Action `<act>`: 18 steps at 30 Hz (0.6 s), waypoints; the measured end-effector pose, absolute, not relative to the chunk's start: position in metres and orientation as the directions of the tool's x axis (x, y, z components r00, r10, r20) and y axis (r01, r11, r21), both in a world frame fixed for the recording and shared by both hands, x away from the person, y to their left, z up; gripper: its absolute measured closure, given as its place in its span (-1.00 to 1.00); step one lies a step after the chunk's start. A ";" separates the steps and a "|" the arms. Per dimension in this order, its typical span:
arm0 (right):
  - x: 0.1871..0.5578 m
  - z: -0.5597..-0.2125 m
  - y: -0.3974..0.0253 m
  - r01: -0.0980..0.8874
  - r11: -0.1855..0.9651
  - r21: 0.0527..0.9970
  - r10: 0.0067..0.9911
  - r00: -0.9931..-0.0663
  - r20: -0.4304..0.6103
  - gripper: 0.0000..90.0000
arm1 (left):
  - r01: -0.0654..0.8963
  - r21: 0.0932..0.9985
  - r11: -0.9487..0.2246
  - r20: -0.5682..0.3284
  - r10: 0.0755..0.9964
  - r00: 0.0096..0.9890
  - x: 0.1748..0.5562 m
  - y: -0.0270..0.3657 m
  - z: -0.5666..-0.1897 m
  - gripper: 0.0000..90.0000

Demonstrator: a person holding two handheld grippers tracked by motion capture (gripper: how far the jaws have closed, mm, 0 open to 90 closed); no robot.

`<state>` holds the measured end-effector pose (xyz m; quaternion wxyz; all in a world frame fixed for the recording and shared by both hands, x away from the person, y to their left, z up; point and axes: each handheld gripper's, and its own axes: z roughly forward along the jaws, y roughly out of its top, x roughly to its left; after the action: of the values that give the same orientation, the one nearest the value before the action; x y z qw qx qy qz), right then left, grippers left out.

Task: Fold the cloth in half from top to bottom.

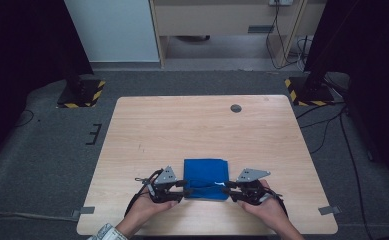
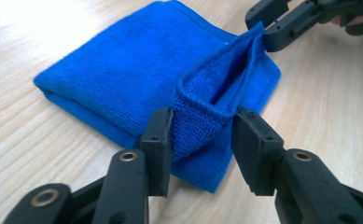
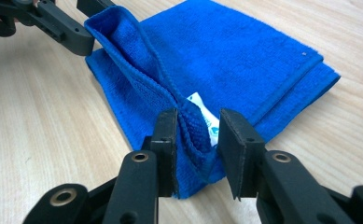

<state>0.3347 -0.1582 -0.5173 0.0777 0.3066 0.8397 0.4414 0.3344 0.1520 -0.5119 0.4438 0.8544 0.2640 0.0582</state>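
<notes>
A folded blue cloth [image 1: 206, 178] lies on the wooden table [image 1: 192, 125] near the person's edge, and both grippers meet it at its near corners. In the left gripper view, the left gripper [image 2: 201, 135] has a raised corner of the top layer between its 2 jaws: the fabric touches the left jaw, but a gap shows on the right side, so the jaws stand partly open and not yet clamped. In the right gripper view, the right gripper [image 3: 197, 135] stands the same way at the other corner, jaws a little apart around a bunched fold, with a white label [image 3: 202, 114] just beyond the fingertips. Between the 2 grippers the top hem is lifted into a ridge while the lower layers lie flat. Taking only the upper layer at both ends looks meant to let the cloth be opened or refolded evenly.
</notes>
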 end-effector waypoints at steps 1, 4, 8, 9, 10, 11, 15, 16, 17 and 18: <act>0.334 -0.517 -0.158 0.448 0.425 0.786 0.583 -0.800 0.141 0.48 | 0.399 0.788 -0.469 -0.134 0.502 0.855 0.334 0.152 -0.512 0.25; 0.331 -0.518 -0.159 0.452 0.436 0.778 0.579 -0.803 0.142 0.42 | 0.394 0.789 -0.471 -0.133 0.495 0.859 0.331 0.154 -0.512 0.24; 0.327 -0.515 -0.161 0.459 0.429 0.778 0.577 -0.802 0.155 0.33 | 0.390 0.792 -0.470 -0.135 0.488 0.862 0.325 0.156 -0.510 0.22; 0.327 -0.514 -0.162 0.456 0.429 0.780 0.576 -0.803 0.153 0.31 | 0.388 0.792 -0.471 -0.135 0.485 0.864 0.324 0.157 -0.510 0.21; 0.326 -0.514 -0.162 0.458 0.424 0.781 0.579 -0.800 0.156 0.29 | 0.386 0.794 -0.469 -0.135 0.483 0.865 0.322 0.157 -0.509 0.21; 0.325 -0.512 -0.163 0.460 0.421 0.782 0.579 -0.800 0.159 0.28 | 0.385 0.796 -0.468 -0.135 0.482 0.866 0.321 0.158 -0.509 0.21; 0.325 -0.509 -0.163 0.458 0.404 0.791 0.591 -0.791 0.156 0.20 | 0.386 0.801 -0.457 -0.142 0.481 0.865 0.320 0.159 -0.507 0.22; 0.326 -0.509 -0.163 0.460 0.402 0.792 0.595 -0.788 0.156 0.18 | 0.386 0.804 -0.453 -0.142 0.484 0.864 0.320 0.159 -0.507 0.22; 0.327 -0.508 -0.163 0.458 0.402 0.793 0.597 -0.788 0.152 0.17 | 0.387 0.807 -0.446 -0.144 0.486 0.862 0.320 0.159 -0.507 0.23; 0.328 -0.508 -0.162 0.458 0.399 0.795 0.603 -0.784 0.149 0.15 | 0.388 0.809 -0.443 -0.147 0.487 0.861 0.320 0.159 -0.506 0.23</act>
<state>0.3277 -0.1618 -0.5081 0.0812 0.3184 0.8324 0.4462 0.3204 0.1592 -0.5060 0.4607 0.8476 0.2579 0.0537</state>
